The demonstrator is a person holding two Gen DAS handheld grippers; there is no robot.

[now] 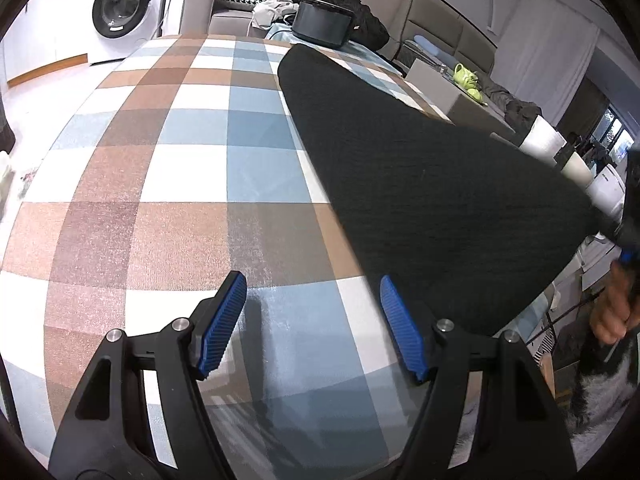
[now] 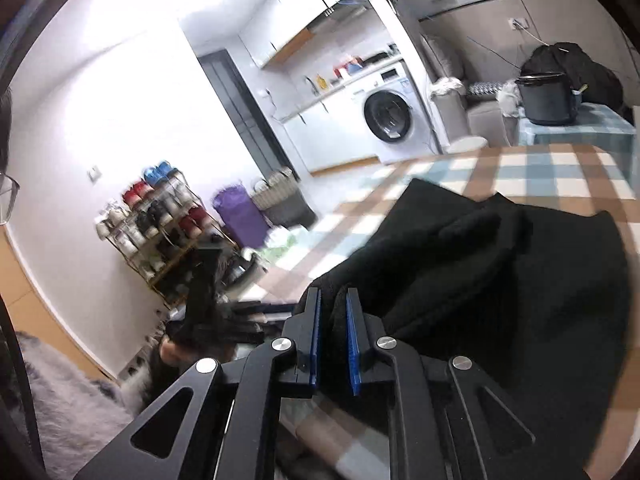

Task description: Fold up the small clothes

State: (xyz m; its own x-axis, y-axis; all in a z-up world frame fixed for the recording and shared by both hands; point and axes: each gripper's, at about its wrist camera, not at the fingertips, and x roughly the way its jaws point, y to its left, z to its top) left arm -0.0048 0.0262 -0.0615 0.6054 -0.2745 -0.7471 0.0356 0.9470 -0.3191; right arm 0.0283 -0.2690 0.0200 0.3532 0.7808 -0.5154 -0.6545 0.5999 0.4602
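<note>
Right gripper (image 2: 333, 300): jaws clamped on black garment (image 2: 480, 280), its near edge hidden. Left gripper (image 1: 314, 300): jaws open, empty, over table (image 1: 180, 200).

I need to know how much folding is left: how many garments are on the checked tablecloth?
1: a black garment lies on the checked tablecloth, one edge pinched in the right gripper. Others may lie outside view.

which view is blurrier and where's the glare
Right wrist view: motion-smeared, worst at the shoe rack and purple bin, with the white wall blown out by glare. Left wrist view: sharp on the checked tablecloth, though fisheye-bulged.
</note>
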